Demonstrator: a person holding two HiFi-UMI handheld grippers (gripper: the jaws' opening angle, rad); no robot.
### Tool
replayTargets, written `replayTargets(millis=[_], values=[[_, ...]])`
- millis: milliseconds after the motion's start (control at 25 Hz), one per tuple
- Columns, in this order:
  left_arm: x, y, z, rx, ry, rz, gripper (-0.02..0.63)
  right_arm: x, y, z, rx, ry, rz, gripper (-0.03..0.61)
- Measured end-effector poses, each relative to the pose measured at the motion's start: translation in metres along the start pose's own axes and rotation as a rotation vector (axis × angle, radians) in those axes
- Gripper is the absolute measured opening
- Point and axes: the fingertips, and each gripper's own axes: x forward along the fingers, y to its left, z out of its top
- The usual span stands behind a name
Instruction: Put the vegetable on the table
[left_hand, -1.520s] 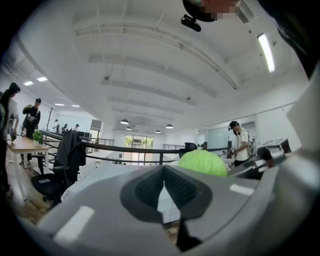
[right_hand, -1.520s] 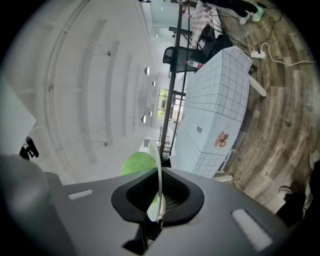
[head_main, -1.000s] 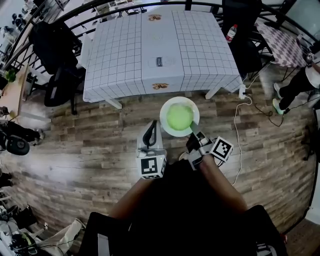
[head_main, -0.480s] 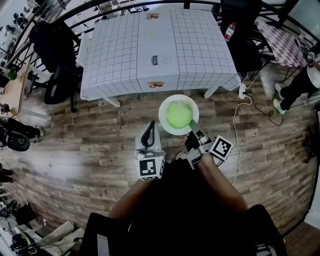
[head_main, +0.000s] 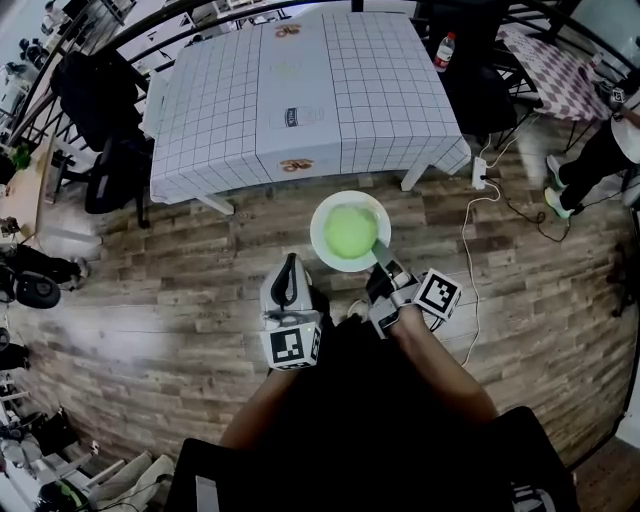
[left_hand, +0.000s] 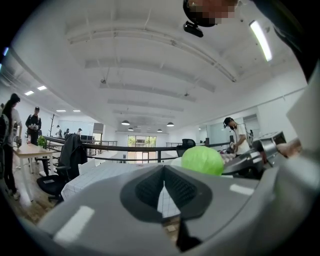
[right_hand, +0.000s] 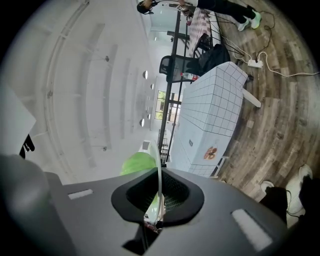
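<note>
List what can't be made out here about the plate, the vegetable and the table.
Head view: the vegetable is too small to name its kind; the plate hides its own underside.
Head view: the prints on the tablecloth are too small to read.
Left gripper view: the left gripper's body covers the vegetable's lower part.
Right gripper view: the plate stands edge-on and screens most of the vegetable.

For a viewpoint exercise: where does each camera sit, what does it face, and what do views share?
Head view: on the head, facing down at plate, table; arms, left gripper, right gripper show.
Left gripper view: on it, level, facing table; shut jaws show.
Right gripper view: rolled sideways; jaws clamp plate rim.
Shared: vegetable.
</note>
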Motion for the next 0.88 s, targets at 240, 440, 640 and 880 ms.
replayTargets(millis=[240, 440, 640, 880], values=[[0.022, -0.002, 0.002, -0.003, -0.01, 0.0, 0.008, 0.003, -0.008, 0.014, 0.013, -0.008, -0.012, 0.006], [0.033, -0.016, -0.002, -0.016, -0.009, -0.036, 0.008, -0.005, -0.012, 0.023, 0.024, -0.033, -0.037, 0.006], [0.067, -0.016, -0.005, -0.026, -0.006, -0.07, 0.008, 0.007, -0.016, 0.048, 0.064, -0.081, -0.049, 0.008], [0.11, -0.013, -0.003, -0.012, -0.014, -0.096, 0.008, 0.031, -0.018, 0.085, 0.085, -0.14, -0.011, 0.008]])
